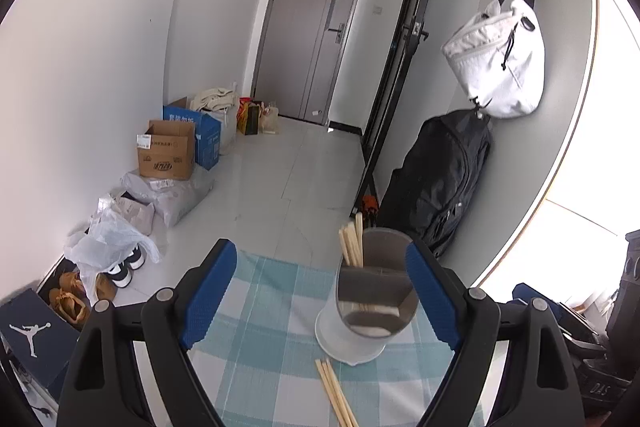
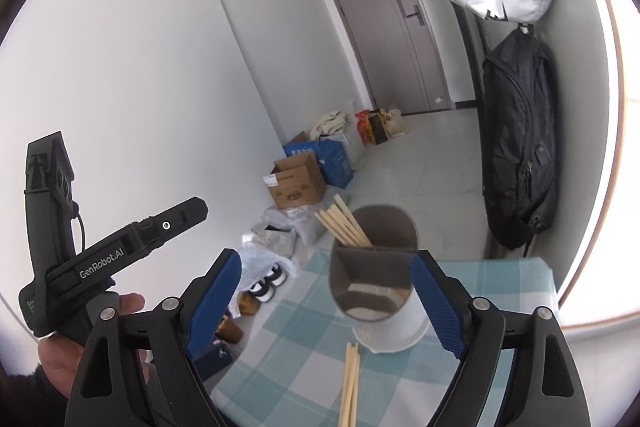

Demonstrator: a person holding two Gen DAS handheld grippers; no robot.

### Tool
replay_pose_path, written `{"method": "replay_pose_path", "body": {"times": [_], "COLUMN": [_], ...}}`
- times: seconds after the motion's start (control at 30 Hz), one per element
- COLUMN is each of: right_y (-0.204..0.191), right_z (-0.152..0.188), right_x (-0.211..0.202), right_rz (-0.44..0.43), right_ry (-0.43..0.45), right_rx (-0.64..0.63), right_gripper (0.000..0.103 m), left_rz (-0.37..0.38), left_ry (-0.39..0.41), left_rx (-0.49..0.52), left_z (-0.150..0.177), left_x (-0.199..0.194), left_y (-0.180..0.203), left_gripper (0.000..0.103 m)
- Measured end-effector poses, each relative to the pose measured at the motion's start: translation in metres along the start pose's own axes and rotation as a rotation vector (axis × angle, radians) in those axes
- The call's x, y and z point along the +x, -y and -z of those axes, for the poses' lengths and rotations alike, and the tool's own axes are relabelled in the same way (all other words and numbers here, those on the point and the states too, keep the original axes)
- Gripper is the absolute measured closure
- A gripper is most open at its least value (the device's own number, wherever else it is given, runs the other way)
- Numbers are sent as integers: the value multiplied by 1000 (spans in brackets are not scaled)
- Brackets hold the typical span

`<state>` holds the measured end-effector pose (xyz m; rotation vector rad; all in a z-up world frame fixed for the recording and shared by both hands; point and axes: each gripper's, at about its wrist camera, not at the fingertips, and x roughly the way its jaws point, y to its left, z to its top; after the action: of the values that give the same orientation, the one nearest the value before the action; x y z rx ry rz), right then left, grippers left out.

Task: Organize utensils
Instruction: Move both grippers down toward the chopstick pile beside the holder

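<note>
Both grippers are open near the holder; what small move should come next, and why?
Probably lower the right gripper onto the loose chopsticks on the checked cloth and close. Some chopsticks already stand in the holder; these lie flat in front of it, and nothing sits between its fingers.

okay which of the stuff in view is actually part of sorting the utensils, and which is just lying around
Part of the job:
- utensil holder
- chopsticks in the holder
- loose chopsticks on the cloth

Just lying about:
- cardboard box
- blue box
- shoes
- black backpack
- white bag
</note>
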<state>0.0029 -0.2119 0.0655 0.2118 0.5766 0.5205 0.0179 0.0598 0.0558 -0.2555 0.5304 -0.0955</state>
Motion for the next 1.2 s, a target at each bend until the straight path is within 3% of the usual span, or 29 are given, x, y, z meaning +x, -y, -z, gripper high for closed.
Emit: {"method": "replay_pose_path", "body": {"times": [0.17, 0.57, 0.8, 0.9, 0.97, 1.2], "right_y": [8, 32, 43, 39, 34, 24], "right_z": [21, 68, 92, 102, 107, 113], "right_x": [4, 36, 64, 81, 96, 142], "right_rz": [30, 94, 90, 82, 70, 61], "right_ry": [-25, -181, -311, -385, -442, -549], "right_rx": [-8, -29, 20, 6, -14, -12], "right_gripper": [6, 6, 7, 16, 29, 54], "left_rz": [2, -43, -48, -66, -74, -113], "left_ry": [-29, -120, -228, -268, -280, -310], "left_rx": [-14, -29, -85, -114, -131, -238], "left_z": [19, 62, 73, 74, 73, 71], "left_x": [8, 45, 65, 72, 74, 76], "left_y": [-2, -11, -30, -41, -48, -79], "left_gripper": [20, 19, 20, 20, 19, 20]}}
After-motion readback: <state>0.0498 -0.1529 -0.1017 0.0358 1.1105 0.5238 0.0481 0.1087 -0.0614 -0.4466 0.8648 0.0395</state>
